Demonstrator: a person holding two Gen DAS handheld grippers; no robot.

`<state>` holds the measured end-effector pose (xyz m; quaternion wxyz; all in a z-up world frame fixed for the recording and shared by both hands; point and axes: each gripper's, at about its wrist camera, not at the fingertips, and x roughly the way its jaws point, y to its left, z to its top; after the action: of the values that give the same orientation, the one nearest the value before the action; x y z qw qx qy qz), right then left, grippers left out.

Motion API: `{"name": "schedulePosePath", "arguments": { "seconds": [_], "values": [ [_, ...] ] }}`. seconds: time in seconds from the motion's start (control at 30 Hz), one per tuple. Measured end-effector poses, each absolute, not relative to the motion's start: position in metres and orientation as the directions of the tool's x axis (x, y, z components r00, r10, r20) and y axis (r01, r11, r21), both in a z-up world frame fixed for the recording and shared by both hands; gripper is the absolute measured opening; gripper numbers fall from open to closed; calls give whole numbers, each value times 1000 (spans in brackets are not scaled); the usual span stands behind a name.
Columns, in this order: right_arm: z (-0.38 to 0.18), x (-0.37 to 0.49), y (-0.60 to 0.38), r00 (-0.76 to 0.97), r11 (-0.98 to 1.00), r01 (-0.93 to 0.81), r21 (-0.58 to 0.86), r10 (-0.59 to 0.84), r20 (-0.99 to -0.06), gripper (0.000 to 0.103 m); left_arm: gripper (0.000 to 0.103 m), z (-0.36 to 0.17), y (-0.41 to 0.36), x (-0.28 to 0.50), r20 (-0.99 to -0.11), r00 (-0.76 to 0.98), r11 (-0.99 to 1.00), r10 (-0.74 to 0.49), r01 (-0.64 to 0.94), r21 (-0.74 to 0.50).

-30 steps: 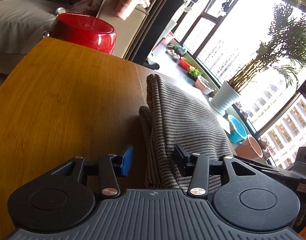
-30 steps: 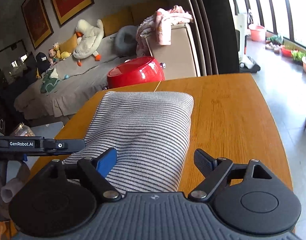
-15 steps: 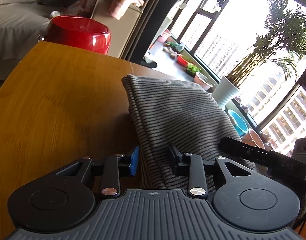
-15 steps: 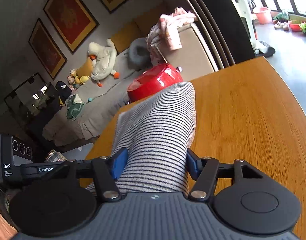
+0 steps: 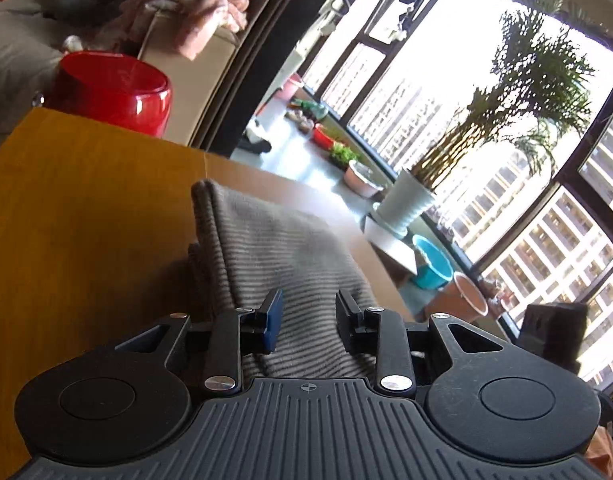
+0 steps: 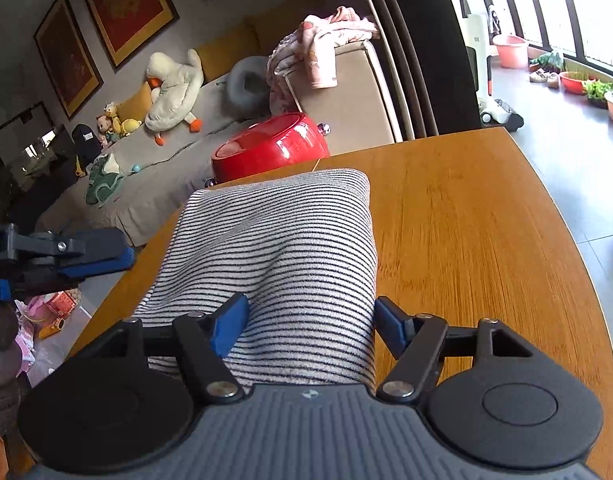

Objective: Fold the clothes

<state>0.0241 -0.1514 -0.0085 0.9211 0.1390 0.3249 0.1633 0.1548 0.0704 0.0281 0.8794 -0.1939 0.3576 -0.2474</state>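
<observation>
Lying folded on the counter [image 6: 466, 216], striped garment [image 6: 290, 248] running lengthwise away from right gripper [image 6: 310, 320]; both jaws spread, straddling its near end; left gripper [image 5: 308, 316] hovering alongside, jaws parted.

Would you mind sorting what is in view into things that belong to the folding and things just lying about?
Folding: striped garment, left gripper, right gripper, wooden table.

Lying about: red pot, pink clothes, plush duck, potted palm.
</observation>
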Motion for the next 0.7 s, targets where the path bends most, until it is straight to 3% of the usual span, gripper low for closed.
{"name": "schedulePosePath", "arguments": {
  "seconds": [0.27,0.5,0.63,0.7],
  "values": [
    [1,21,-149,741,923,-238,301,373,-559,69,24,7,69,164,-554,610,806,-567,269,-527],
    [10,59,-170,740,871,-212,442,439,-510,85,24,4,73,160,-537,616,794,-577,271,-544],
    [7,75,-161,708,848,-254,465,491,-508,83,24,2,77,159,-532,619,791,-577,265,-551],
    [8,75,-155,701,831,-294,472,523,-486,71,24,2,79,159,-534,623,796,-572,264,-545]
  ]
}}
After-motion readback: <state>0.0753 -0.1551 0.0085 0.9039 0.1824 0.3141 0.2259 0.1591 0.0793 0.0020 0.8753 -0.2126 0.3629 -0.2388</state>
